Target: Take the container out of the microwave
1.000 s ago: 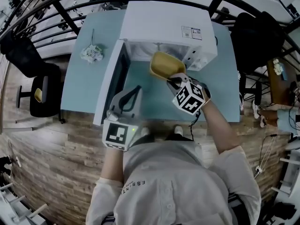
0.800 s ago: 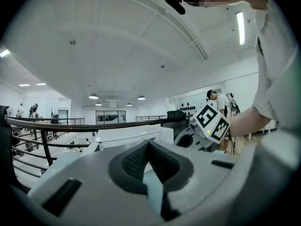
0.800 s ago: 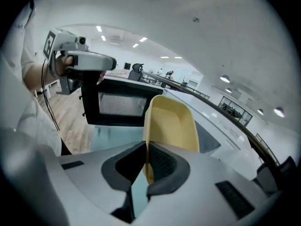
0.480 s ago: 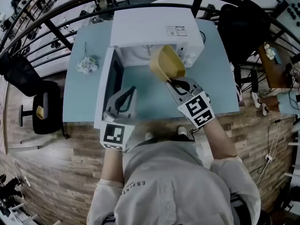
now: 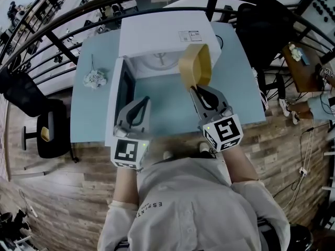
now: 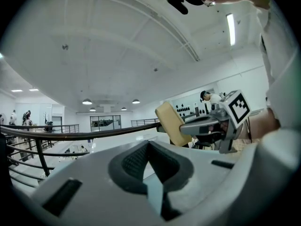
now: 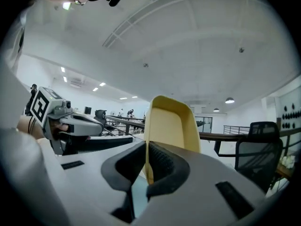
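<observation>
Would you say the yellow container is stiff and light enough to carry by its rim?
Probably stiff: the container holds its shape, pinched by one wall in the right gripper. Likely light, as that pinch carries it. It might pivot, tilted on edge.

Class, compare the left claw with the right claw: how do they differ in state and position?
The right claw pinches the rim of the yellow container, tipped on edge; the left claw is shut on nothing. The right claw is before the right side of the microwave; the left claw sits by its open door. Both point toward the microwave.
</observation>
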Action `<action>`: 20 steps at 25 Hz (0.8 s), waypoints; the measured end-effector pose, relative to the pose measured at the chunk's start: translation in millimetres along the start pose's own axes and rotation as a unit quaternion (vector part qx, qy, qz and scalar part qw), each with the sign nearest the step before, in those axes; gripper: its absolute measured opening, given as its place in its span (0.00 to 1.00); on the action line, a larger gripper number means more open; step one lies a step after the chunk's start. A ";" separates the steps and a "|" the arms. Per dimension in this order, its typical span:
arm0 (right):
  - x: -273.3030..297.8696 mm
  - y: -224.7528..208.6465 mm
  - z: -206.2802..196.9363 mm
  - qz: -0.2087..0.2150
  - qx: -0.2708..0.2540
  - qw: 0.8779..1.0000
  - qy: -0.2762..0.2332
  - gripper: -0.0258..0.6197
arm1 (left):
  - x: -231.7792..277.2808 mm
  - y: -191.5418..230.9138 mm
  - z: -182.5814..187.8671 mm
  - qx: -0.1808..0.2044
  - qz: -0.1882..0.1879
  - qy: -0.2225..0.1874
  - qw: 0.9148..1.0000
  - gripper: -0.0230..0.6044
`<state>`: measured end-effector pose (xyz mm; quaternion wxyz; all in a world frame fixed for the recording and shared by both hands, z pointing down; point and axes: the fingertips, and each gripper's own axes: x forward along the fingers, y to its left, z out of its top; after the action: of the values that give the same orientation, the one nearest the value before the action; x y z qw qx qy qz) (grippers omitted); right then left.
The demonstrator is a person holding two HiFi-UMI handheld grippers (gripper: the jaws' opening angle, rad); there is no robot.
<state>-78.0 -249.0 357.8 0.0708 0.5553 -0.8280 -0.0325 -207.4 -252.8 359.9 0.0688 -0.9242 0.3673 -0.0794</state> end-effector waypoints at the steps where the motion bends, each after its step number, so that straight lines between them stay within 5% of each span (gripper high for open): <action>1: -1.5 -1.5 3.0 -0.006 0.001 1.000 -0.007 0.09 | 0.4 0.7 0.6 0.000 0.001 0.000 1.000 0.03; 20: -1.7 -4.7 12.3 -0.029 -0.013 0.999 -0.024 0.08 | -1.1 4.5 8.4 -0.008 0.003 -0.011 1.000 0.03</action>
<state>-75.0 -249.5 344.8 0.0570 0.5775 -0.8123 -0.0584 -209.6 -254.7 350.8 0.0656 -0.9244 0.3699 -0.0662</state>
